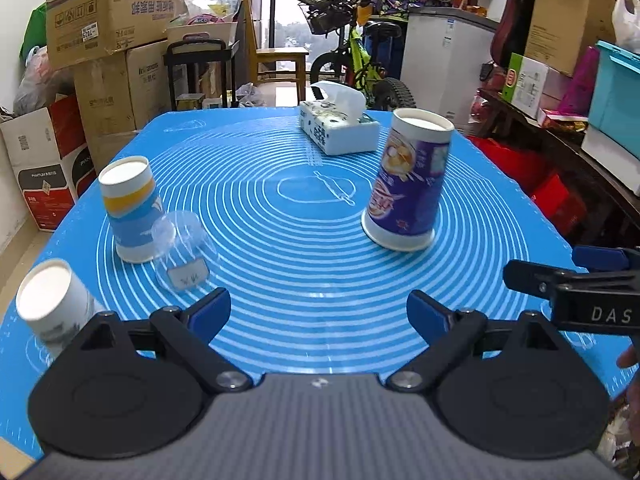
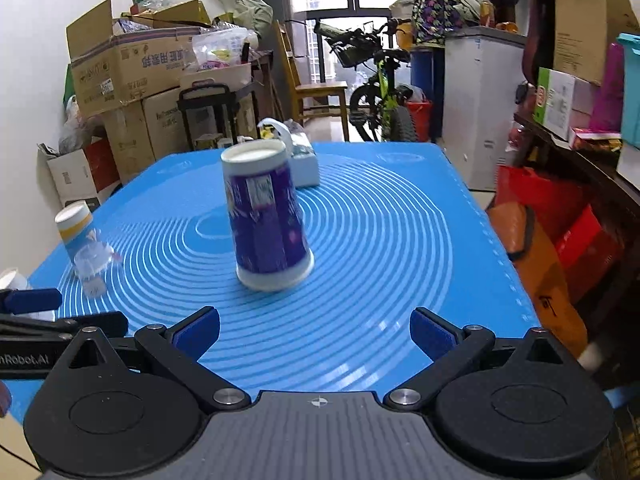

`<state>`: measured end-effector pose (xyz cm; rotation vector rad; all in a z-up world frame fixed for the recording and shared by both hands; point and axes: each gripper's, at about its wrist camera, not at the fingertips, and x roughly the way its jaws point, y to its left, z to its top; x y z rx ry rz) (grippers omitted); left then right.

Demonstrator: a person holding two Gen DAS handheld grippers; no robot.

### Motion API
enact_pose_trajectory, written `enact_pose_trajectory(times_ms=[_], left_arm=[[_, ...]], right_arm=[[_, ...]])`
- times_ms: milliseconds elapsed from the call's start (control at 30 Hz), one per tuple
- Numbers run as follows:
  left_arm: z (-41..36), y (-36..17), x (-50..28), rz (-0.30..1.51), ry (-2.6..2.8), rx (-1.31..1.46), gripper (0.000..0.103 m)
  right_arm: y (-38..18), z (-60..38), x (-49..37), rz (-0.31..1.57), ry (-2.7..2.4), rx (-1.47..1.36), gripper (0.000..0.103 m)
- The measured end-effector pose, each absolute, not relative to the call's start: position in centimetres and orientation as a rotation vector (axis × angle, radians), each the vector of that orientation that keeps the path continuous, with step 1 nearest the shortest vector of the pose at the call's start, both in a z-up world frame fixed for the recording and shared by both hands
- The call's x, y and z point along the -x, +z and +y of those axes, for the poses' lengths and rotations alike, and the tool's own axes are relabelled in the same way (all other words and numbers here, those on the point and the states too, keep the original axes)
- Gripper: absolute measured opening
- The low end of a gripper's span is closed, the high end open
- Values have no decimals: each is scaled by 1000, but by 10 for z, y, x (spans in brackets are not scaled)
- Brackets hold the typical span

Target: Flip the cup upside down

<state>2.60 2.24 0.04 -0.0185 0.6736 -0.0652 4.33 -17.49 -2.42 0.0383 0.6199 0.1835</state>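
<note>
A tall purple paper cup (image 1: pixel 408 184) stands upside down on the blue mat (image 1: pixel 304 248), rim down and white base up; it shows blurred in the right wrist view (image 2: pixel 266 216). At the left stand a blue-and-yellow cup (image 1: pixel 132 208), a clear plastic cup (image 1: pixel 180 252) and a white cup (image 1: pixel 52 304), all upside down. My left gripper (image 1: pixel 319 312) is open and empty above the mat's near edge. My right gripper (image 2: pixel 315 330) is open and empty, a short way in front of the purple cup; it shows at the right edge of the left wrist view (image 1: pixel 576 280).
A tissue box (image 1: pixel 338 126) sits at the far side of the mat. Stacked cardboard boxes (image 1: pixel 108 20) stand to the left. A bicycle (image 1: pixel 360 60) and a white freezer (image 1: pixel 444 44) stand behind. Shelves with boxes (image 1: pixel 560 92) run along the right.
</note>
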Motion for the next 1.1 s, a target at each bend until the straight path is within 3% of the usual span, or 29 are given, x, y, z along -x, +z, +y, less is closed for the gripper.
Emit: enact_pose_trajectory(times_ms=[1100], left_arm=[[18,-14,-5,701,-57,-19,94]], right_arm=[[-28,-172,-6,639,184,65,101]])
